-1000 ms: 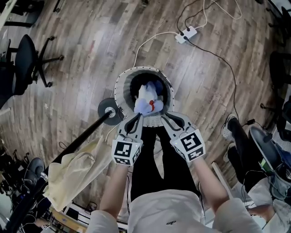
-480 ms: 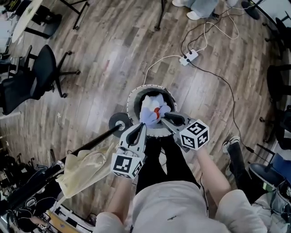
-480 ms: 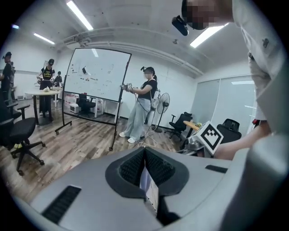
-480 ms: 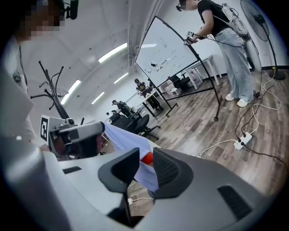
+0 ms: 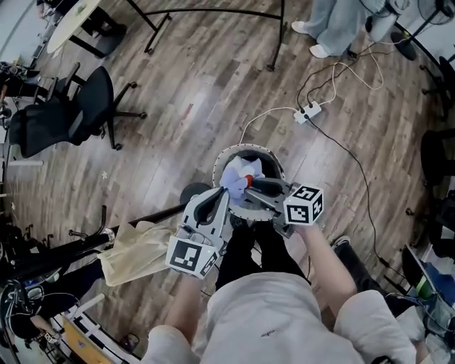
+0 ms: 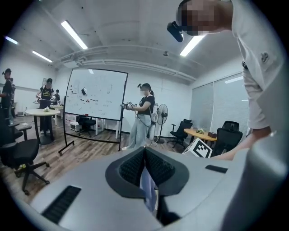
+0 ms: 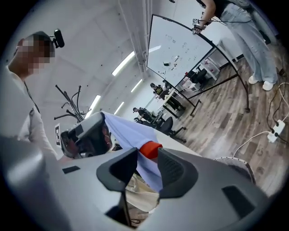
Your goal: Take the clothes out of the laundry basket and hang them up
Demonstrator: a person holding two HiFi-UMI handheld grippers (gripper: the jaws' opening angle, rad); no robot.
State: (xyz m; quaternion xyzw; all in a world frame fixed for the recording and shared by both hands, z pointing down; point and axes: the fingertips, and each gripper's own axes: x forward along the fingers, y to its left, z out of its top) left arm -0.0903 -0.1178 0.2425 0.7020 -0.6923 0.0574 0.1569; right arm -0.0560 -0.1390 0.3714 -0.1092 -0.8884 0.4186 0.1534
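A light blue garment [image 5: 237,173] with a red part [image 5: 248,181] hangs over the round laundry basket [image 5: 220,158] on the floor. My left gripper [image 5: 227,192] is shut on its edge; the blue cloth [image 6: 147,189] shows pinched between the dark pads [image 6: 131,168]. My right gripper [image 5: 250,183] is just beside it. Its jaws have just been opening and stand apart, with the blue cloth [image 7: 128,131] and its red part [image 7: 149,150] lying loosely between them. The right gripper view also shows the basket's rim [image 7: 235,163].
A cream garment [image 5: 135,249] hangs on a black rack pole [image 5: 78,242] at the left, its round base [image 5: 192,192] beside the basket. A power strip and cables [image 5: 311,111] lie behind. Office chairs [image 5: 85,114], a whiteboard stand [image 5: 213,11] and a standing person [image 5: 334,21] are farther off.
Both grippers have risen with the blue garment, lifting it up from the basket. The right gripper has rolled and its jaws have spread wider round the cloth.
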